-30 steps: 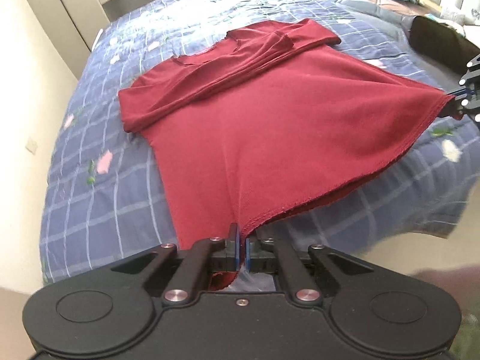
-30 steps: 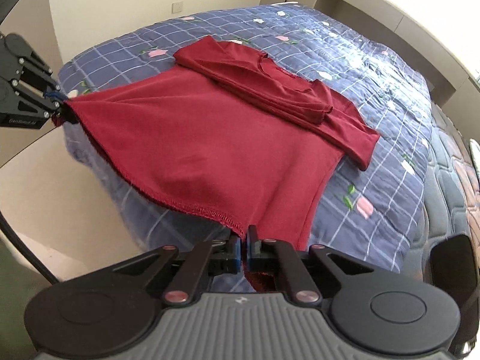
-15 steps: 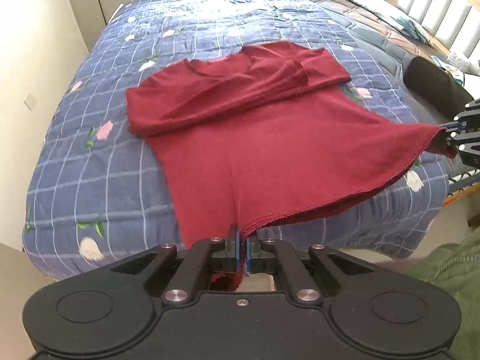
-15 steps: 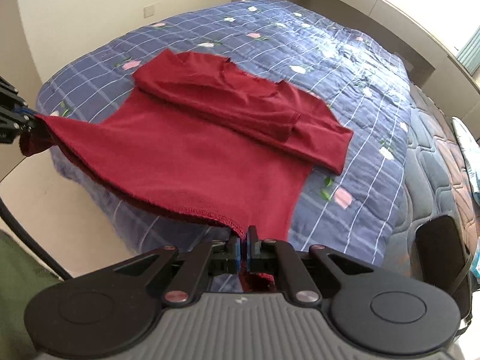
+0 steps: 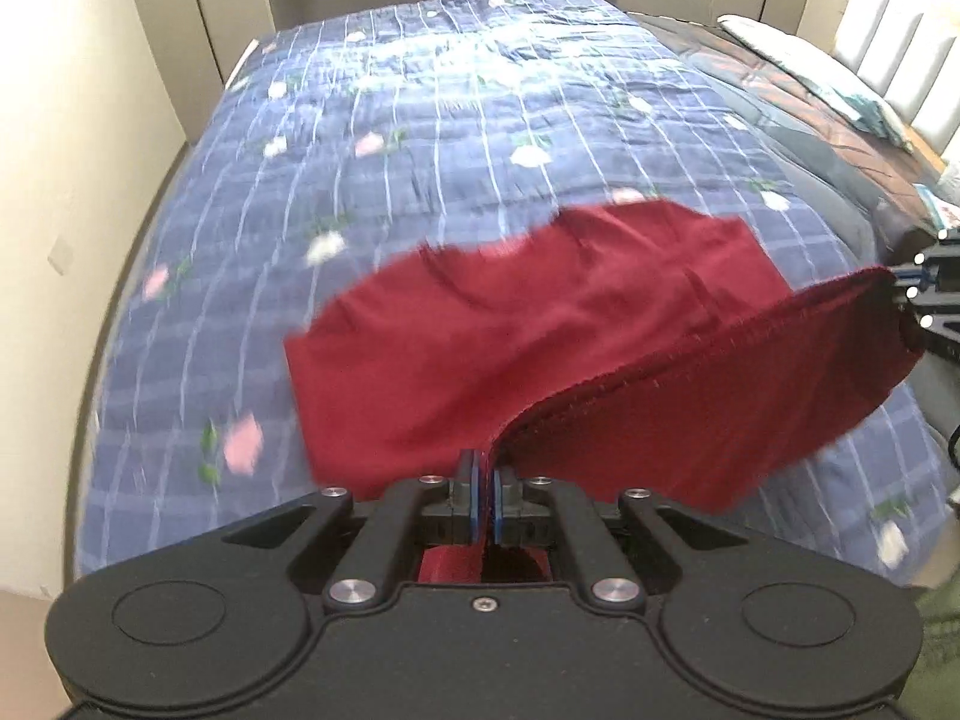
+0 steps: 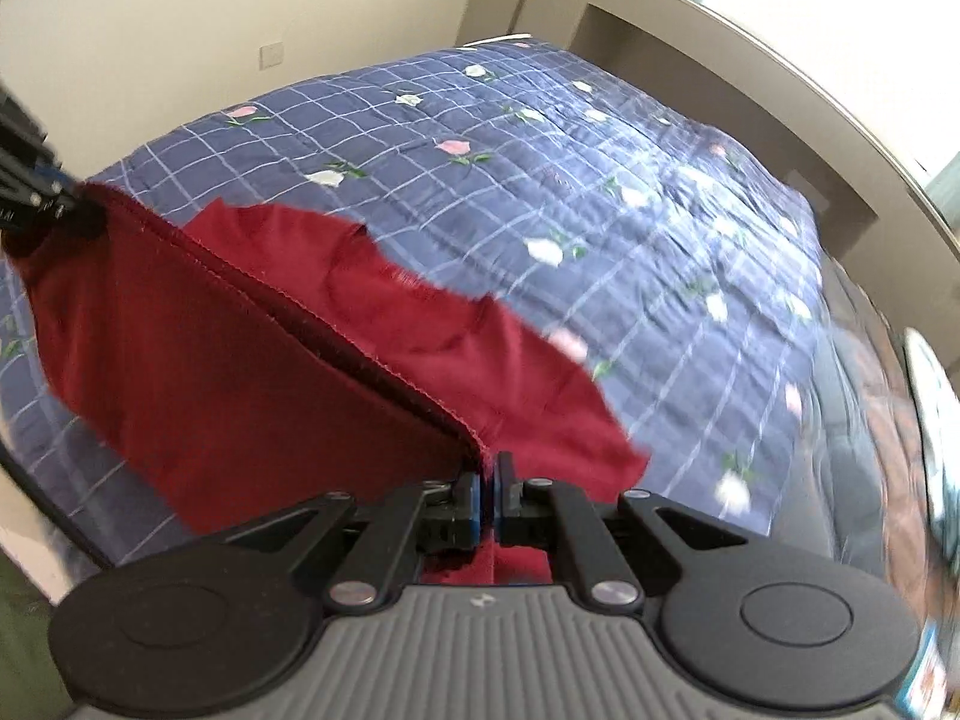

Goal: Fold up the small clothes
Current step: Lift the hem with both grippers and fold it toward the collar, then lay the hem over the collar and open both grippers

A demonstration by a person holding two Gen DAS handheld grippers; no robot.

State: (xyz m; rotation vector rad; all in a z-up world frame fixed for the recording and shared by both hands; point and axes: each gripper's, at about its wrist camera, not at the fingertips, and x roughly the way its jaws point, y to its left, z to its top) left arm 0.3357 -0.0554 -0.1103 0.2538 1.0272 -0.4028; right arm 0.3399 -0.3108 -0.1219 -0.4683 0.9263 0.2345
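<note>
Left wrist view shows the left gripper [image 5: 485, 483] with its 2 black fingers pressed together on the stitched hem of a dark red knit garment [image 5: 540, 348]. That hem runs up and to the right, lifted off the bed, to the right gripper [image 5: 924, 294] at the picture's right edge, which pinches the other hem corner. Behind the raised hem the rest of the red cloth lies on a blue checked quilt with pink and white flowers [image 5: 420, 138], blurred at its far edge. Right wrist view gives the mirror of this: the right gripper [image 6: 487, 480] is clamped on the red garment [image 6: 210, 372], and the taut hem climbs leftward to the left gripper [image 6: 54, 198]. The quilt [image 6: 600, 180] covers the bed beyond.
</note>
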